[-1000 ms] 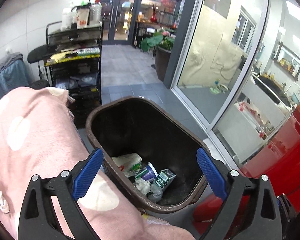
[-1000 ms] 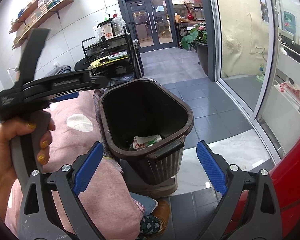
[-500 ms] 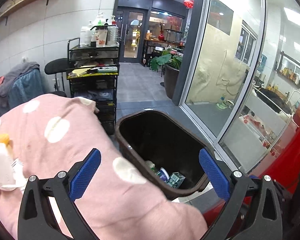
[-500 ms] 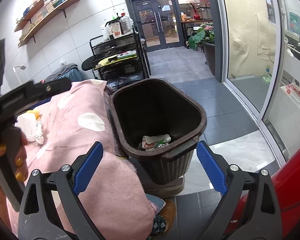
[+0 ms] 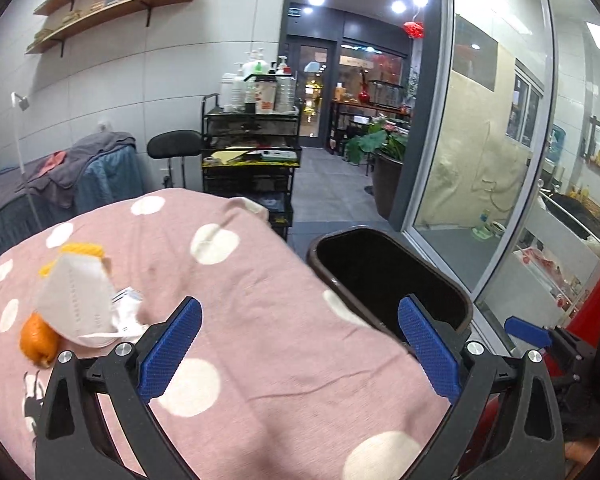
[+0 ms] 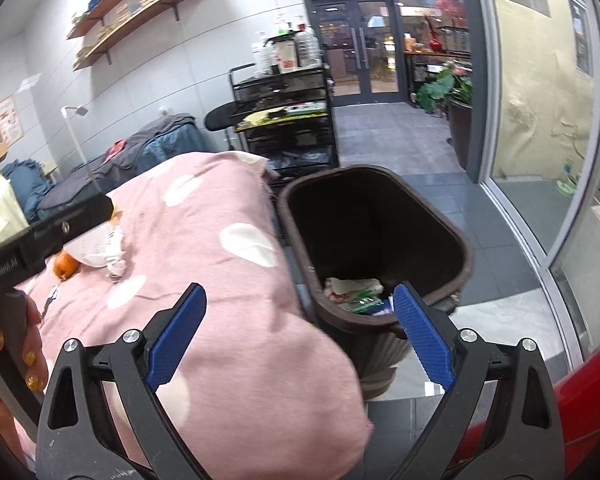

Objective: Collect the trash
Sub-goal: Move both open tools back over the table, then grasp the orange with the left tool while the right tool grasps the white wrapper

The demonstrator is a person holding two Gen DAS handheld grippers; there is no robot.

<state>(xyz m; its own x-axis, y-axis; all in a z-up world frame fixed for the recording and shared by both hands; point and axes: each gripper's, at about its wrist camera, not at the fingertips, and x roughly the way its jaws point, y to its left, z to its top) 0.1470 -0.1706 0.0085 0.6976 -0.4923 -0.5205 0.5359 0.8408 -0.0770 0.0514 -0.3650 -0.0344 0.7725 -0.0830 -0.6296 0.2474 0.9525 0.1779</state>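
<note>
A white face mask point(image 5: 74, 304) lies on the pink dotted blanket point(image 5: 260, 320), with an orange peel point(image 5: 36, 344) and crumpled paper point(image 5: 126, 312) beside it. My left gripper point(image 5: 298, 348) hovers open over the blanket, right of that trash, nothing between its blue pads. The brown trash bin point(image 6: 372, 240) stands at the blanket's right edge and holds wrappers point(image 6: 352, 290). My right gripper point(image 6: 300, 336) is open and empty, low between blanket and bin. The same mask point(image 6: 90, 248) and peel point(image 6: 65, 266) show in the right wrist view, partly behind the left gripper's body.
A black cart point(image 5: 252, 172) with bottles and a stool point(image 5: 174, 150) stand beyond the bed. A glass partition point(image 5: 492, 140) and a potted plant point(image 5: 384, 156) are to the right. A red object point(image 6: 580, 392) sits low right. A hand point(image 6: 4, 360) holds the left gripper.
My left gripper has swung left and up, away from above the bin to over the blanket, bringing the mask and peel into view. My right gripper shifted slightly left.
</note>
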